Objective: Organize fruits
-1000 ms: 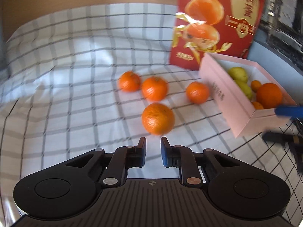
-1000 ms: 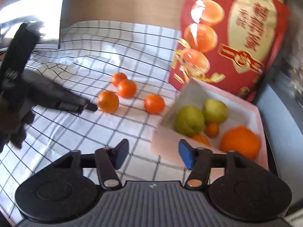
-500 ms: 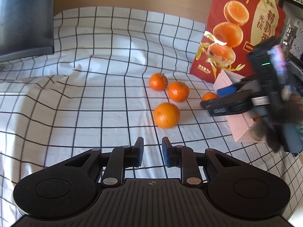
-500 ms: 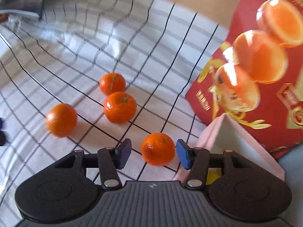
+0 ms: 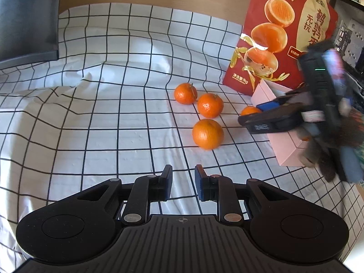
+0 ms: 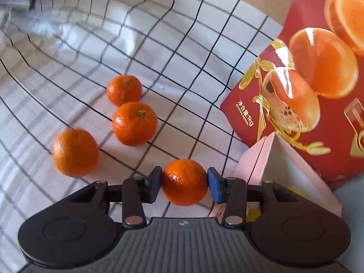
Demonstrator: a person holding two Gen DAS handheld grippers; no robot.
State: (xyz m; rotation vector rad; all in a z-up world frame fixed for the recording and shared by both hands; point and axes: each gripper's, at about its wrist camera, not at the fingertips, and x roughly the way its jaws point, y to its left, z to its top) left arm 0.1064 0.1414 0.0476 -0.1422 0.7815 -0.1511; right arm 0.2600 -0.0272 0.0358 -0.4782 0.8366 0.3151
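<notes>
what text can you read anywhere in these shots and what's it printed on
"净含量:1kg": lower left corner of the red orange box, white print, legible in both views.
"无抗": same box, on its cream panel.
"鹌鹑": large red characters beside it; the next character is cut off.
Small gold lines under the box's top emblem: too small to read.
White print on the right hand-held gripper: blurred.

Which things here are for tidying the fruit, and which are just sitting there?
For the job: the mandarin the right gripper has just closed on, three loose mandarins, pink box, left gripper.

Just there: red bag, checked cloth, dark chair.
</notes>
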